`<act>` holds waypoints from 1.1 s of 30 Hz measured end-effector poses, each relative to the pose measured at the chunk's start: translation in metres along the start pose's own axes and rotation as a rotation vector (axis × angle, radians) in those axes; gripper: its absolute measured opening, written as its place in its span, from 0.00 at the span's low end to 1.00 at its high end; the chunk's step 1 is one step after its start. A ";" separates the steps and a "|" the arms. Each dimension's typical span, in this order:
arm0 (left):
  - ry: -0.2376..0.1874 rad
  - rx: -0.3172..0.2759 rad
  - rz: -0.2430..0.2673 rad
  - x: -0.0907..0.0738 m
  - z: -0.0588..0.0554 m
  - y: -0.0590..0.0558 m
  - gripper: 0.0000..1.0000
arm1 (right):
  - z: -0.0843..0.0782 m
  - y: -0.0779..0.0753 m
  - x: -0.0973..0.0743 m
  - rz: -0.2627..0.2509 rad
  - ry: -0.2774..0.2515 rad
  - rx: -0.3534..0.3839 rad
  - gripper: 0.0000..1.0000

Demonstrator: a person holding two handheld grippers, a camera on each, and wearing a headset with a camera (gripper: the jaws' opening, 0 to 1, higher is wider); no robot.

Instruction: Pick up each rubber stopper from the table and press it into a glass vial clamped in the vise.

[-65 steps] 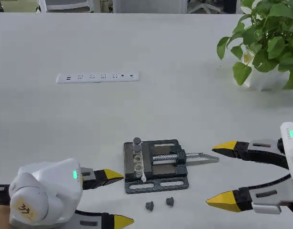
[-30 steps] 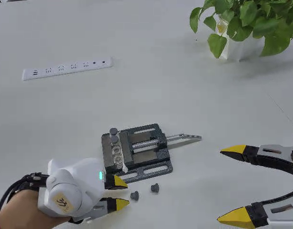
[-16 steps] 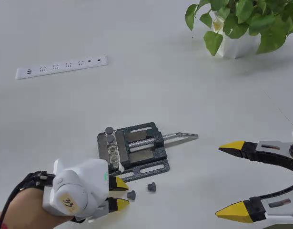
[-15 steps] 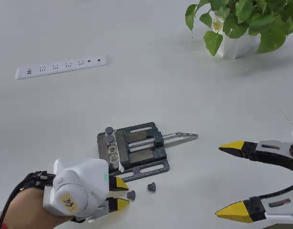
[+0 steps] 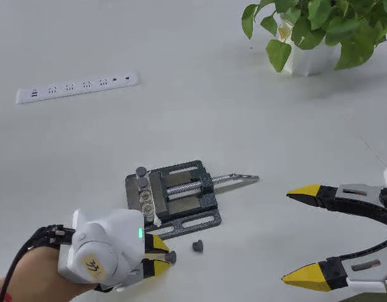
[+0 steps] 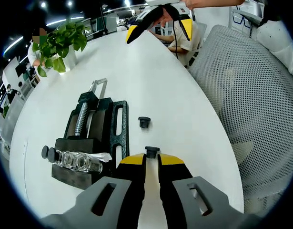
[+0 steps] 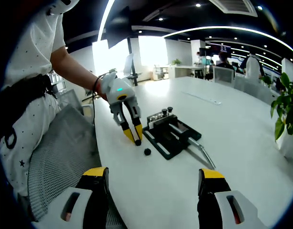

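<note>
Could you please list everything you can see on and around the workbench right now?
Table: one, white.
Vise: one, black, centre.
Glass vials: four, clear, clamped in the vise in a row.
Fitted stoppers: two, dark grey, on the two farthest vials.
Loose rubber stopper: one, dark grey, on the table near the vise.
Held rubber stopper: one, dark grey, at the tips of the left gripper.
Power strip: one, white, far left.
Potted plant: one, green, white pot, far right.
Left gripper: yellow-tipped, shut on the held stopper.
Right gripper: yellow-tipped, open, right of the vise.
</note>
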State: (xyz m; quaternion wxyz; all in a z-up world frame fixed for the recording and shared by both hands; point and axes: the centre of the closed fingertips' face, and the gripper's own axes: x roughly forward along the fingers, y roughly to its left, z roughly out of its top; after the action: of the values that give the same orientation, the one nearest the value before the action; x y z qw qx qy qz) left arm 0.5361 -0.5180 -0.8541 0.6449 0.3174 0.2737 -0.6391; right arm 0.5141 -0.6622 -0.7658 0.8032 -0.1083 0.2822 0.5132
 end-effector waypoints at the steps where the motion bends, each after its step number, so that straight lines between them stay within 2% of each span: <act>1: 0.002 0.000 -0.001 0.000 -0.001 0.000 0.06 | 0.000 0.000 0.000 -0.001 0.001 -0.002 0.74; 27: 0.011 0.004 0.008 0.003 -0.003 0.002 0.04 | 0.003 0.001 0.001 0.007 0.000 -0.005 0.74; 33: 0.004 -0.011 0.010 -0.003 0.002 0.000 0.04 | 0.008 0.002 0.004 0.011 -0.003 -0.013 0.74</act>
State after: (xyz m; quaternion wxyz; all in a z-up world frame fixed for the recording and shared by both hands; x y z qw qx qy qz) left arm 0.5360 -0.5173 -0.8505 0.6491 0.3165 0.2769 -0.6339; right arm 0.5162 -0.6551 -0.7616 0.8001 -0.1113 0.2785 0.5195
